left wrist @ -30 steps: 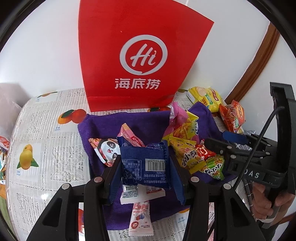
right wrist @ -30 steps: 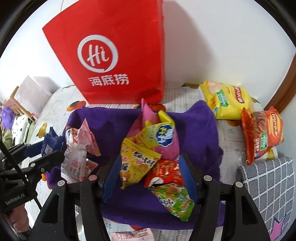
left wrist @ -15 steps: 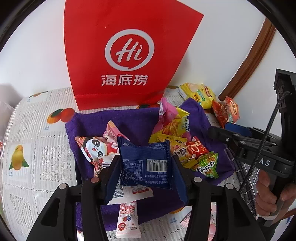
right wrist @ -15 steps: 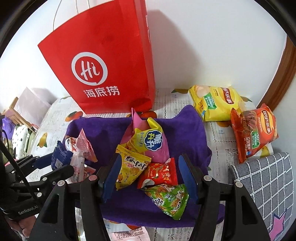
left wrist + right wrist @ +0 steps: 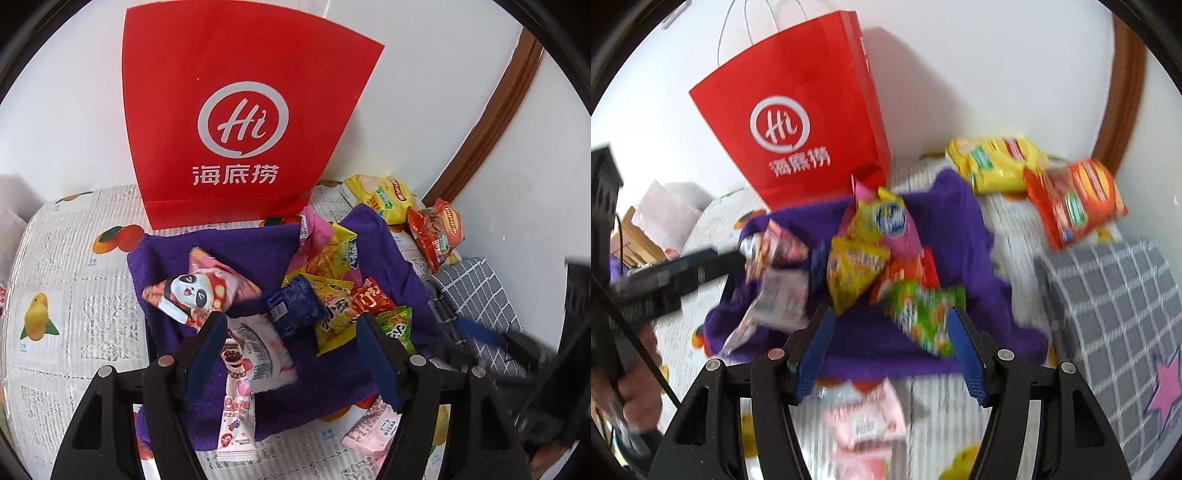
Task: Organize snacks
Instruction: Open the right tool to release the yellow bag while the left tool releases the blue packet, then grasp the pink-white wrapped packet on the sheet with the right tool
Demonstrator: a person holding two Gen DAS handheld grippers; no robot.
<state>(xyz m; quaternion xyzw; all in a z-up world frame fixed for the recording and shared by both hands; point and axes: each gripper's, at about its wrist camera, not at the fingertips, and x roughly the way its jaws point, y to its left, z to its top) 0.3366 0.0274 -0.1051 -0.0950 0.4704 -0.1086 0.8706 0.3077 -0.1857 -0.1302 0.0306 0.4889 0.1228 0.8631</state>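
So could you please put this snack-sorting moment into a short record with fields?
surface: purple towel on a fruit-print tablecloth
backdrop: red paper bag upright behind the towel
left gripper: jaws just opening, nothing between the pads
blue packet: lying on the towel beside the yellow packets
right gripper: open, empty
off towel: yellow chip bag, red chip bag

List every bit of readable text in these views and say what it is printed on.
"Hi" and "海底捞": red paper bag
"Lolo": white-pink stick packet, nearest the camera; smaller print unreadable
Yellow chip bag, red chip bag, blue packet and the other snacks: print too small or blurred
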